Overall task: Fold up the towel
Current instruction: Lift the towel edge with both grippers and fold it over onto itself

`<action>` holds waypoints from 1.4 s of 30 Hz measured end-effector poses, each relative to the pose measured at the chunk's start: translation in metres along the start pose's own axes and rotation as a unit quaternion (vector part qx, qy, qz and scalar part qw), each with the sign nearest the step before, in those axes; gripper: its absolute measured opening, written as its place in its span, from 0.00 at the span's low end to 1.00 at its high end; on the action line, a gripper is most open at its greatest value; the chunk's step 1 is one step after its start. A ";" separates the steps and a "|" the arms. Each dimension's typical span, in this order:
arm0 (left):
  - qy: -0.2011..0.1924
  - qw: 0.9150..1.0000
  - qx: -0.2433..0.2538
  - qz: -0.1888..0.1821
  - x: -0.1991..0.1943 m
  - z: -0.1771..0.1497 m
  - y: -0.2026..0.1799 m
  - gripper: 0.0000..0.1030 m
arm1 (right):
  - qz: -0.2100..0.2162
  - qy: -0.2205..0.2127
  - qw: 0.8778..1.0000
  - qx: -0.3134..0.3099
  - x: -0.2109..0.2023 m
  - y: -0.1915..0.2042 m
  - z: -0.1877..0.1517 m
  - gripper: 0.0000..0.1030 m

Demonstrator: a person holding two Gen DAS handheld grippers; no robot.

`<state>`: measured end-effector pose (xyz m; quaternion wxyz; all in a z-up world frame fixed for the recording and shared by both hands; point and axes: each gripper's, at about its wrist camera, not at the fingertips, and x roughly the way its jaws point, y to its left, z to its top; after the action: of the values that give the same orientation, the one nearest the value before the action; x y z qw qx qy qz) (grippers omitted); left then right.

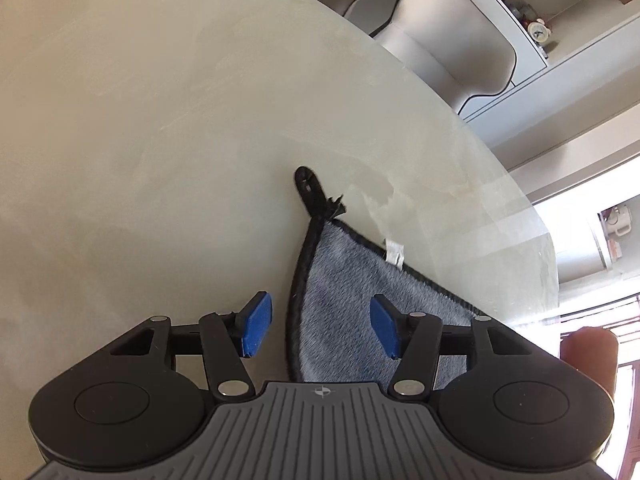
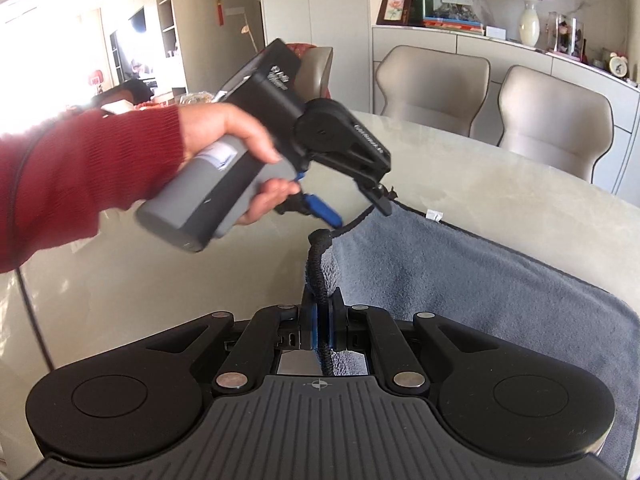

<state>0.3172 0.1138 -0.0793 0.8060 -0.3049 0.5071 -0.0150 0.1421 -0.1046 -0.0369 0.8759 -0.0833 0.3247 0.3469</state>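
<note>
On the pale stone-look dining table [image 1: 160, 120] lies a grey plush towel [image 2: 460, 280] with black stitched edging, spread toward the right half of the tabletop as seen from the right wrist view.

Right gripper [image 2: 320, 320]: blue-padded fingers closed together, clamping a near corner of the towel by its black hem. The hem runs up between the pads and rises in a bunched ridge just ahead of them, so this corner is lifted off the table.

Left gripper [image 1: 320, 328]: fingers spread wide, nothing between them. From its own camera, the blue pads [image 1: 256, 324] straddle the towel's left hem, with a pointed towel corner lying flat just ahead. A black hanging loop [image 1: 310, 188] extends from that corner onto bare tabletop. A small white care label [image 1: 394, 252] sticks out from the far hem, close to the corner.

From the right wrist view, the left gripper is held by a hand [image 2: 236, 140] in a red knit sleeve [image 2: 80, 176], tilted down over the towel's far-left corner; whether its tips touch the cloth cannot be told.

Background: two beige upholstered chairs [image 2: 556, 120] at the far table edge, a sideboard [image 2: 440, 48] behind them carrying a white vase [image 2: 529, 20] of dried flowers and a framed picture [image 2: 394, 10].
</note>
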 end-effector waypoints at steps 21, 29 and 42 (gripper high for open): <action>-0.047 0.986 0.160 -0.028 -0.021 -0.017 -0.124 0.02 | -0.037 -0.055 0.991 0.113 -0.057 -0.046 -0.030 0.05; -0.017 0.973 0.224 -0.053 0.011 -0.052 -0.196 0.02 | -0.079 -0.066 0.979 0.176 -0.094 -0.067 -0.066 0.06; 0.016 0.954 0.293 -0.066 0.063 -0.119 -0.277 0.02 | -0.131 -0.042 0.956 0.260 -0.116 -0.108 -0.121 0.21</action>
<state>0.3283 -0.1897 -0.0256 0.8491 -0.0883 0.4717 -0.2206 0.0885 -0.2939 -0.0664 0.9178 0.1206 0.3531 0.1359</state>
